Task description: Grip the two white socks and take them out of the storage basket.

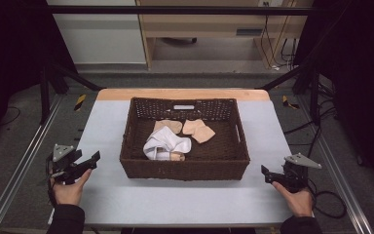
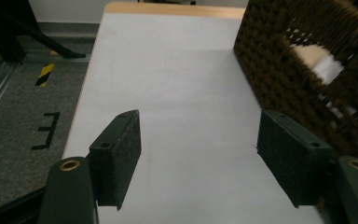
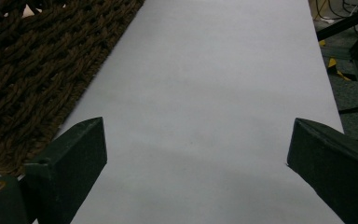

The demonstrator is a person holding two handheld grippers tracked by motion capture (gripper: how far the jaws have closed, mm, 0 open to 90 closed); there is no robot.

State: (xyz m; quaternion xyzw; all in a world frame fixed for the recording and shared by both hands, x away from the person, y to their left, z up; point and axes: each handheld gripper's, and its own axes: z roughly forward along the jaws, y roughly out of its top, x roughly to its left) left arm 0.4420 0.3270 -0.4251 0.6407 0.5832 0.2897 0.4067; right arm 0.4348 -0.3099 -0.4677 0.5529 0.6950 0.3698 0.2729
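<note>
Near edge: two hands come in from the bottom of the high view, each holding a gripper low over the table [image 1: 185,200], one on either side of the basket.
Left gripper [image 1: 85,165]: it sits at the table's left edge, just left of the basket's near left corner; in the left gripper view its jaws stand wide apart with only bare table surface between the pads [image 2: 121,154], so it grips nothing.
Right gripper [image 1: 268,174]: it sits near the right edge, right of the basket's near right corner; in the right gripper view the jaws are spread just as wide over empty table, and nothing is between them.
Basket [image 1: 141,165]: dark brown and woven, it stands mid-table between the two grippers, touched by neither.
White cloth [image 1: 168,143]: it lies crumpled in the basket's middle, toward the near wall.
Tan cloths [image 1: 198,130]: two flat pieces lie behind the white one, toward the far wall; a third tan scrap seems to peek out under the white cloth's near edge, too small to be sure.
Done so far: judging by how things lie, nothing; every piece is in the basket and the table outside it is bare.
Left to do: probably the whole job, reaching in, taking a cloth and handling it on the table.
Stage: start, both grippers ready and unloaded.
</note>
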